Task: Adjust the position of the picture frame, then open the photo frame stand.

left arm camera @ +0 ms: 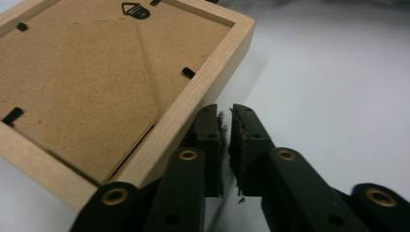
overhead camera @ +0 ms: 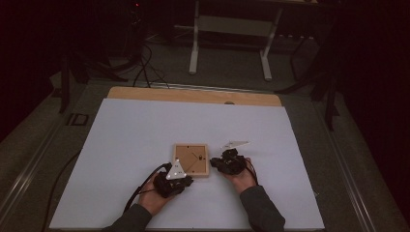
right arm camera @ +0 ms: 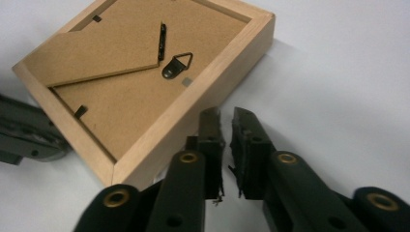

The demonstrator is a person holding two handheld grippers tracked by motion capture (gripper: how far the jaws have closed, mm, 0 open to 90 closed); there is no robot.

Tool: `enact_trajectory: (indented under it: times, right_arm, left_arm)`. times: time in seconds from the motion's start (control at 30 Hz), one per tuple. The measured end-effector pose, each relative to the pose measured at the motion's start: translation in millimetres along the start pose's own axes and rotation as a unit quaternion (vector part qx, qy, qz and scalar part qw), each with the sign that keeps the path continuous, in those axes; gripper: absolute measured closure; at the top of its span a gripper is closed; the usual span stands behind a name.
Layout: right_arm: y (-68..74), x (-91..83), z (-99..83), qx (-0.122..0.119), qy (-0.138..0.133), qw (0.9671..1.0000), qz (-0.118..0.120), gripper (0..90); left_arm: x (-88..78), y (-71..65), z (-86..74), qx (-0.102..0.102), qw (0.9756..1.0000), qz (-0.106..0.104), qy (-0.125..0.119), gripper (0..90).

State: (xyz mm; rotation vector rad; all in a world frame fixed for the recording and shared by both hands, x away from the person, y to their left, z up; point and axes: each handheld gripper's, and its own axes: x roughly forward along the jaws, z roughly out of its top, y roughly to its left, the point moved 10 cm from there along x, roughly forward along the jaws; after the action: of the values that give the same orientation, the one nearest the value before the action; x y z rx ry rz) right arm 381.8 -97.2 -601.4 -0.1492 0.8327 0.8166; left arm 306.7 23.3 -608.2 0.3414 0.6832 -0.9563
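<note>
My left hand-held gripper (left arm camera: 225, 121) rides so close to the picture frame (overhead camera: 191, 159) that the frame's far corners are cut off there, and from above the room beyond the worktop (overhead camera: 145, 130) is too dark to read. The frame lies face down near the worktop's front edge, its brown backing board (left arm camera: 87, 82) set inside the wooden rim and held by small black clips (left arm camera: 188, 72). The hanger (right arm camera: 176, 65) sits toward one edge, and the fold-out stand (right arm camera: 96, 55) seems slightly lifted. Both hand-held grippers show a narrow gap between the jaws, pinching nothing. My left one sits at the frame's near corner, my right one (right arm camera: 226, 118) just beside its right edge.
</note>
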Motion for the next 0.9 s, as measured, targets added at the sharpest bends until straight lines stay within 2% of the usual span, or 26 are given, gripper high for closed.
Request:
enact_trajectory:
  times: [0.17,0.2,0.4,0.53,0.63,0.67,0.9]
  right_arm:
    - [-4.1,-10.6,1.7,-0.002,-0.012,0.9999,-0.003,74.7]
    - [-4.8,-15.1,2.5,-0.002,-0.016,0.9999,-0.002,72.1]
    - [-1.8,-24.4,0.9,-0.016,-0.024,0.9996,0.000,66.9]
    - [3.6,-32.3,-5.2,-0.034,-0.027,0.9991,0.002,63.7]
    - [4.1,-34.3,-6.8,-0.034,-0.028,0.9990,0.001,63.3]
    - [5.0,-39.1,-11.8,-0.033,-0.032,0.9989,0.001,61.5]
    - [5.5,-45.6,-23.1,-0.036,-0.035,0.9987,-0.001,58.0]
  left_arm:
    - [-13.4,3.9,4.9,-0.012,0.9997,0.003,-0.020,77.1]
    - [-20.4,6.9,6.7,-0.023,0.9992,0.004,-0.031,74.6]
    - [-35.5,11.6,3.3,-0.033,0.9986,0.012,-0.038,67.7]
    - [-47.4,15.9,-1.7,-0.041,0.9979,0.019,-0.047,62.8]
    - [-53.4,18.9,-2.5,-0.049,0.9971,0.020,-0.055,62.1]
    - [-60.8,24.1,-2.5,-0.052,0.9962,0.027,-0.065,60.4]
    - [-70.8,33.3,-4.0,-0.064,0.9946,0.036,-0.074,57.2]
